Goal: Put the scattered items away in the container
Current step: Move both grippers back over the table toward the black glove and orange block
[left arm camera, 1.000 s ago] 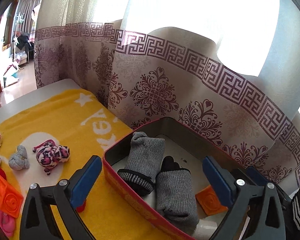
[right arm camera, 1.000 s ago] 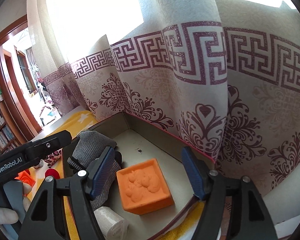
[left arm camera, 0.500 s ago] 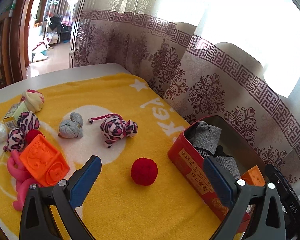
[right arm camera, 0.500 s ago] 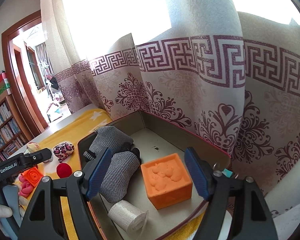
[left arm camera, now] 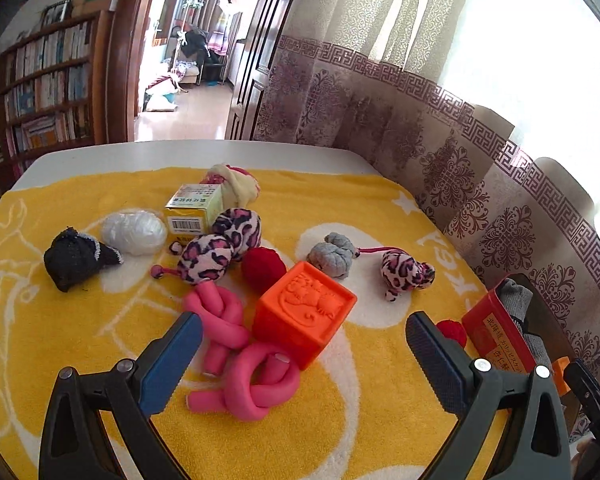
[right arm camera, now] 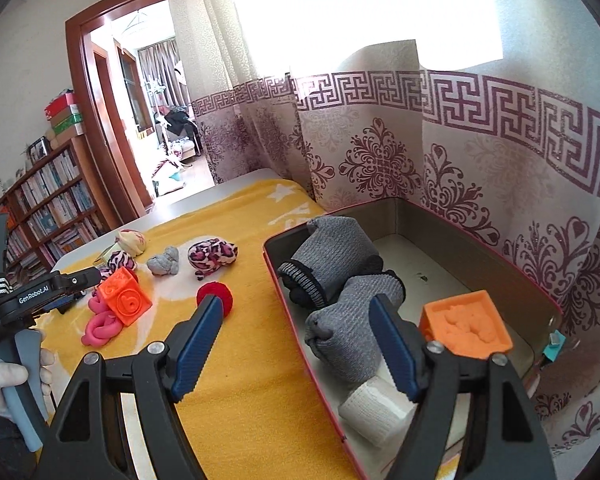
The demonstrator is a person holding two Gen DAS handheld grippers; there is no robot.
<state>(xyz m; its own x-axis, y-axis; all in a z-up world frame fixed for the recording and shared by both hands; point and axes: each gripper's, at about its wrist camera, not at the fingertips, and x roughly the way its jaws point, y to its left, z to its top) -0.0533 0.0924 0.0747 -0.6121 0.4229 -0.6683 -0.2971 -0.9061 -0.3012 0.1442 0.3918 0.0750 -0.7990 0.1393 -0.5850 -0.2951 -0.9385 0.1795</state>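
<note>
left hand-held gripper (left arm camera: 300,344) tilted down, open | over orange block (left arm camera: 305,314)

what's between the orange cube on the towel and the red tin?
A red ball on bare yellow towel, nearer the tin than the orange cube. Clearest in the right wrist view; the left tool's finger half hides it in the left wrist view.

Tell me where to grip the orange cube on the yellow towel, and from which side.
Grip the orange cube across its two upright side faces, coming from above. It sits flat with the embossed face up, the pink knotted tube presses against its near left side, so set the fingers on the faces clear of it.
</note>
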